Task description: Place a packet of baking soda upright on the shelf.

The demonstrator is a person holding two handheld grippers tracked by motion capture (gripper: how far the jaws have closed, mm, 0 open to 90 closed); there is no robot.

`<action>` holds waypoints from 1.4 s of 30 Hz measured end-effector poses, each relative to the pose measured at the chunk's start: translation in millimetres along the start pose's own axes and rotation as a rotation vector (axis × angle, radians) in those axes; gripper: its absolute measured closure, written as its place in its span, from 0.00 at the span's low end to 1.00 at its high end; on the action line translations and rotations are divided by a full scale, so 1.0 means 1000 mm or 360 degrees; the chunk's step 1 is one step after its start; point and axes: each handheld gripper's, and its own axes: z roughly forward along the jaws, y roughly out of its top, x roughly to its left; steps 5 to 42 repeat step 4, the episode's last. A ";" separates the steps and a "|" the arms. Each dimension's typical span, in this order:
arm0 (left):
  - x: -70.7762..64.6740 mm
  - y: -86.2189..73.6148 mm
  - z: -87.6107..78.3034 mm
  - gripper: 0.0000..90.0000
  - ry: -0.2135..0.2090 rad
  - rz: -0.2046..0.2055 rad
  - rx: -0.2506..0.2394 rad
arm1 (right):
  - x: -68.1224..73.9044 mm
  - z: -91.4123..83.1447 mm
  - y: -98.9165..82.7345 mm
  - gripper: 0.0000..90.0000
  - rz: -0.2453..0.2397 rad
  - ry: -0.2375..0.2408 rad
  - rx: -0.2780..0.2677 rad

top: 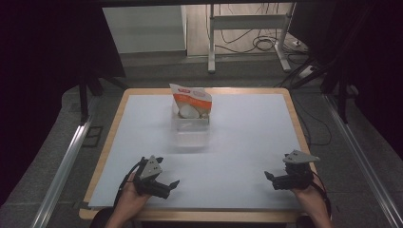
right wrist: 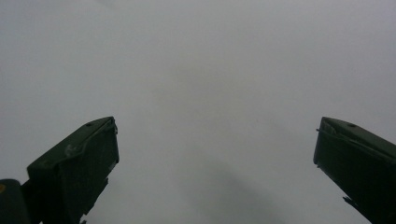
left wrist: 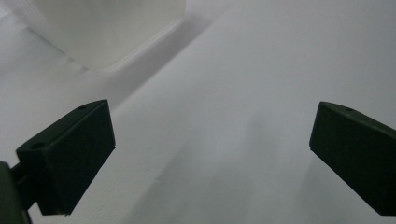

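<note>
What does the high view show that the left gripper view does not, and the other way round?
High view alone: the orange-and-white pouch standing in the clear box, both hands, the right claw and the floor cables. Left gripper view alone: a close look between the left claw, jaws wide apart with nothing between them. Both: the white table and that box.

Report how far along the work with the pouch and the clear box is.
Done: the orange-and-white snack pouch stands upright in the far end of the clear plastic box at mid-table. In hand: nothing; the left gripper and right gripper rest open near the front edge of the white table, well apart from the box. Left: any reach to the pouch or box has not begun.
</note>
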 end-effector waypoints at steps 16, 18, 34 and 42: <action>0.000 0.001 0.000 0.00 0.0000 0.0000 -0.0004 | -0.002 0.002 -0.002 0.00 0.0027 0.0014 0.0007; 0.000 0.001 0.000 0.00 0.0000 0.0000 -0.0004 | -0.002 0.002 -0.002 0.00 0.0027 0.0014 0.0007; 0.000 0.001 0.000 0.00 0.0000 0.0000 -0.0004 | -0.002 0.002 -0.002 0.00 0.0027 0.0014 0.0007; 0.000 0.001 0.000 0.00 0.0000 0.0000 -0.0004 | -0.002 0.002 -0.002 0.00 0.0027 0.0014 0.0007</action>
